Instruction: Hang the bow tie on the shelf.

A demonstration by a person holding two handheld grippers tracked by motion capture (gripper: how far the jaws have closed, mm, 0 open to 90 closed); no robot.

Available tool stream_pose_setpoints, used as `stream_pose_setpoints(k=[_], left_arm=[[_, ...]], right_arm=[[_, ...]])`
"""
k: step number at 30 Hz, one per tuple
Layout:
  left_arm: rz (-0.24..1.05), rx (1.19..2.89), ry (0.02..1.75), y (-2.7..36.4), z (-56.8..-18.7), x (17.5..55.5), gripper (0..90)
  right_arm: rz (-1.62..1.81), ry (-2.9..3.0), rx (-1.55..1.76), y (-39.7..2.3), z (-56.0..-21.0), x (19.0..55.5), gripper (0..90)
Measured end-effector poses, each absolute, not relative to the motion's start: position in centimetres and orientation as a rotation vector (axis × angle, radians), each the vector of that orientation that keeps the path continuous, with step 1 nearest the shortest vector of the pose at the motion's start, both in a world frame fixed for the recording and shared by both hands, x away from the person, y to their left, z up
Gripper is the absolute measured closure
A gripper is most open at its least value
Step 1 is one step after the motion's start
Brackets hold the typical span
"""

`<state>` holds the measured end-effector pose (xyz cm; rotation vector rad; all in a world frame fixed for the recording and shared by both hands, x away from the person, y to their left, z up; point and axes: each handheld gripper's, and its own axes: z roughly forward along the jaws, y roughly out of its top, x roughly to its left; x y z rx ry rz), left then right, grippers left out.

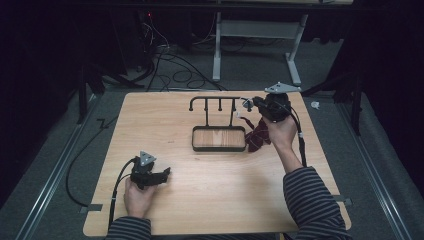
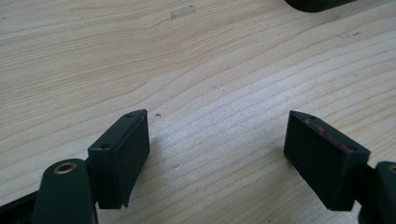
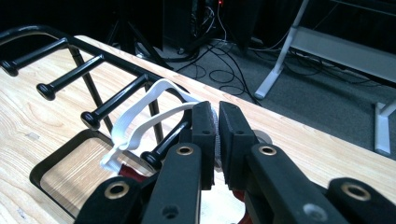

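Left gripper point(image 1: 162, 175) resting on bare table point(image 1: 215, 200), jaws spread wide, nothing between them. Right gripper point(image 3: 217, 135) clamped on white strap point(image 3: 140, 114), just beside rack point(image 1: 214, 105) pegs; dark red cloth point(image 1: 257, 137) hanging below it.

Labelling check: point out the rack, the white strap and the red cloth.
rack point(image 1: 214, 98): high view, top bar.
white strap point(image 3: 135, 122): right gripper view, loop beside the pegs.
red cloth point(image 1: 257, 137): high view, folds right of the rack's tray.
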<state>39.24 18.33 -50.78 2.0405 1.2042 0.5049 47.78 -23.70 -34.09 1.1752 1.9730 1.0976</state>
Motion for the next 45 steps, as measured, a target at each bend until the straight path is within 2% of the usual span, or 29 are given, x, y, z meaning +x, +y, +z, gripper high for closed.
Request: stream_pose_setpoints(k=[17,21,26,32,45], left_arm=[[0.505,2.039,1.205,18.3,-50.8,39.2,22.8],[0.505,2.039,1.205,18.3,-50.8,39.2,22.8],[0.505,2.039,1.205,18.3,-50.8,39.2,22.8],[0.505,2.039,1.205,18.3,-50.8,39.2,22.8],[0.506,2.038,1.205,18.3,-50.8,39.2,22.8]], right_arm=[[1.126,1.999,1.208,-24.1,-35.5,48.1,85.6],[1.134,2.007,1.211,-24.1,-35.9,48.0,79.4],[1.143,2.007,1.219,-24.3,-36.1,47.8,76.4],[1.195,1.980,1.231,-25.1,-35.7,47.2,66.9],[1.255,1.933,1.279,-27.7,-35.3,45.2,58.6]])
